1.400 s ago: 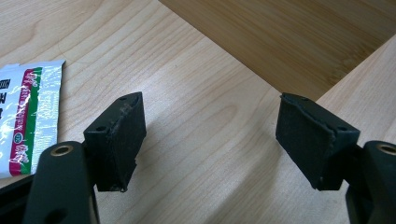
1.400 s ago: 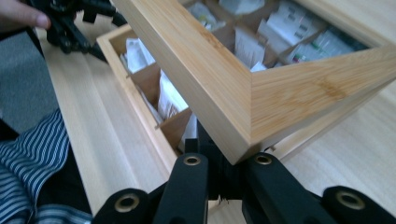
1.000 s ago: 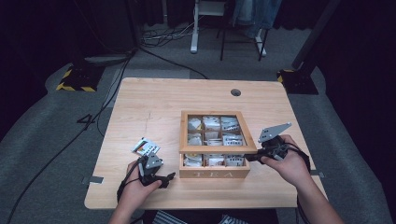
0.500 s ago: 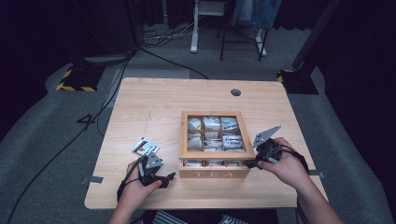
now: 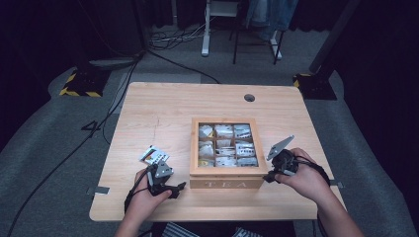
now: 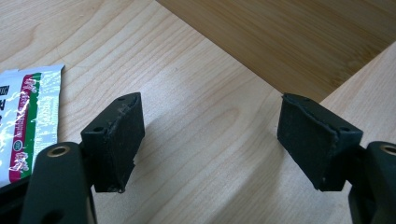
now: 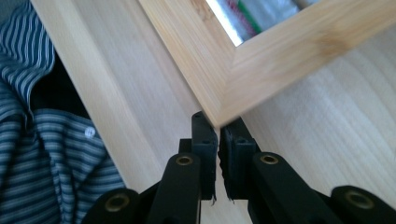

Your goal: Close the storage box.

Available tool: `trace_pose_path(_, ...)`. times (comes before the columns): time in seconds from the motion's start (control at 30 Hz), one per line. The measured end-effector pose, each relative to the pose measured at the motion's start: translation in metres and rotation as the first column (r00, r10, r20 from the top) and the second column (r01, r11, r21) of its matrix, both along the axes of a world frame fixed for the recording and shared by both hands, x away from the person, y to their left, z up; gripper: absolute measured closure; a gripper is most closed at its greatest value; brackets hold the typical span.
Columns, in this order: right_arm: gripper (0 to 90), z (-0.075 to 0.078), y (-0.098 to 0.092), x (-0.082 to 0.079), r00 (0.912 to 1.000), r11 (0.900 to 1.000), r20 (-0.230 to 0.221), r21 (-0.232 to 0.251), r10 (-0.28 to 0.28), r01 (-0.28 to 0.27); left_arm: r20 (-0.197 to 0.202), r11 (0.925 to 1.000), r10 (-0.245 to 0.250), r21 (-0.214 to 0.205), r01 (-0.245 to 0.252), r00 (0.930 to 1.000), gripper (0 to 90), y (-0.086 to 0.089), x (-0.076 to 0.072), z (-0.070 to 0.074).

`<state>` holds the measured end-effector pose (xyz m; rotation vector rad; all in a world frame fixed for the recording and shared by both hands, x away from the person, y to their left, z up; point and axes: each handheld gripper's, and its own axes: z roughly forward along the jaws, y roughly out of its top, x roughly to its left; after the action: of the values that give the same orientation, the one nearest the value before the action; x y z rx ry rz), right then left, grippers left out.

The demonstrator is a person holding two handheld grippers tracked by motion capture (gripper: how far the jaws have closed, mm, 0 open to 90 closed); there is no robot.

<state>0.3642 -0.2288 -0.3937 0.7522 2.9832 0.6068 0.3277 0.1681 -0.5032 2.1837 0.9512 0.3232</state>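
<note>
Tea box point(image 5: 226, 170) sits lid-closed mid-worktop; right gripper point(image 7: 218, 128), nearly closed and just starting to open, sits at its 4 o'clock corner, left gripper point(image 6: 210, 140) open and empty, packet point(image 5: 153, 156) at 9 o'clock not yet boxed.

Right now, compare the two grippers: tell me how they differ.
The left gripper has its jaws spread wide over bare table, with nothing between them; the right gripper has its jaws nearly together at the tea box lid's corner. The left sits beside a loose tea packet. Both are hand-held, with black jaws.
</note>
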Motion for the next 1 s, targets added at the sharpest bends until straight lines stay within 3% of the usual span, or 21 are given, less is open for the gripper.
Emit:
trace_pose_path(0.23,85.5,-0.004,-0.001,-0.002,1.0,0.9997,-0.008,-0.025,-0.005,0.005,0.006,0.9999,-0.005,0.012,0.005,1.0,23.1,-0.002,0.003,0.0)
trace_pose_path(0.37,85.4,0.0,-0.006,-0.003,0.9999,0.9999,-0.012,-0.008,-0.007,0.007,0.003,1.0,-0.004,0.007,0.004,1.0,23.1,-0.002,0.004,0.0)
trace_pose_path(0.5,79.3,0.003,-0.009,-0.005,0.9996,1.0,-0.028,0.003,0.005,-0.005,0.004,0.9999,-0.005,0.009,0.005,1.0,23.1,-0.002,0.004,0.0)
trace_pose_path(0.6,70.4,0.007,-0.015,-0.003,0.9999,0.9993,-0.012,0.036,-0.004,0.004,0.005,0.9999,-0.005,0.009,0.005,1.0,23.2,-0.002,0.004,0.0)
trace_pose_path(0.7,60.8,0.011,-0.024,0.0,0.9994,0.9944,0.013,0.102,-0.031,0.029,0.0,1.0,0.004,0.001,-0.004,1.0,23.5,-0.002,0.004,0.0)
trace_pose_path(0.77,58.0,0.011,-0.026,0.0,0.999,0.9929,0.024,0.114,-0.037,0.034,0.001,1.0,0.005,0.004,-0.005,1.0,24.2,-0.001,0.004,0.0)
trace_pose_path(0.8,50.7,0.014,-0.033,0.004,0.9962,0.9858,0.062,0.16,-0.062,0.051,0.01,0.9999,0.007,0.014,-0.007,0.9999,24.8,-0.001,0.004,0.0)
trace_pose_path(0.87,46.2,0.016,-0.04,0.008,0.9915,0.9778,0.093,0.197,-0.09,0.07,0.017,0.9996,0.013,0.025,-0.013,0.9998,25.1,-0.001,0.002,0.0)
trace_pose_path(1.0,39.9,0.016,-0.05,0.016,0.9822,0.9683,0.137,0.231,-0.128,0.094,0.017,0.9995,0.016,0.026,-0.016,0.9997,25.2,0.003,0.0,0.0)
